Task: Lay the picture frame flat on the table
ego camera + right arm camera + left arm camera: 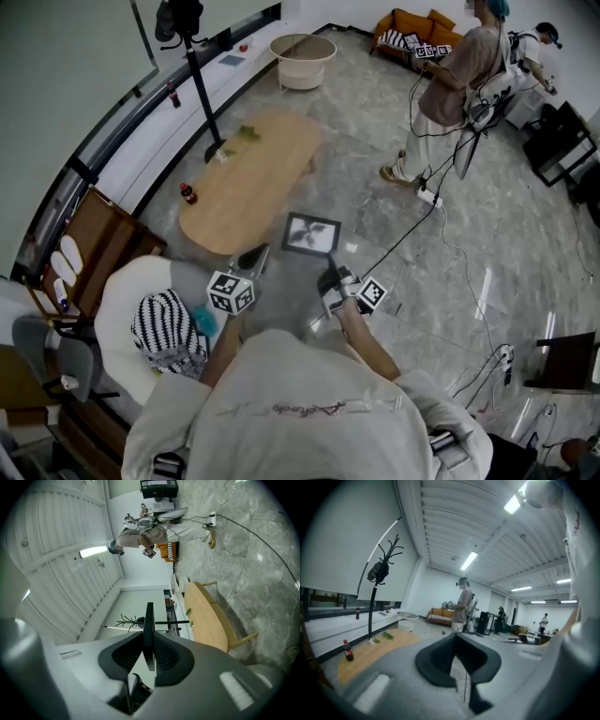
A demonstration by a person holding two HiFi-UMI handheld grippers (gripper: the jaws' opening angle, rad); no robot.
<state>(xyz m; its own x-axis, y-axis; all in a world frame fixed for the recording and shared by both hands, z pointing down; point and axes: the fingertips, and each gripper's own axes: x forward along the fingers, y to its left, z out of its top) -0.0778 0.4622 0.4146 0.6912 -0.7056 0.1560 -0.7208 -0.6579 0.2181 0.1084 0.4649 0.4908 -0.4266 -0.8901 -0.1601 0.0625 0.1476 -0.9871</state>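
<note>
Evidently the picture frame (310, 234) is not down yet: it hangs in the air over the floor, just off the near end of the wooden tabletop (253, 173), its picture face tilted up toward the person. The right tongs (328, 273) pinch it by its near edge, the thin board clamped edge-on between the pads, probably so the back is left free to meet the wood flat. The left tongs (254, 257) are pressed together on nothing, beside the frame and apart from it, seemingly spare for steadying
</note>
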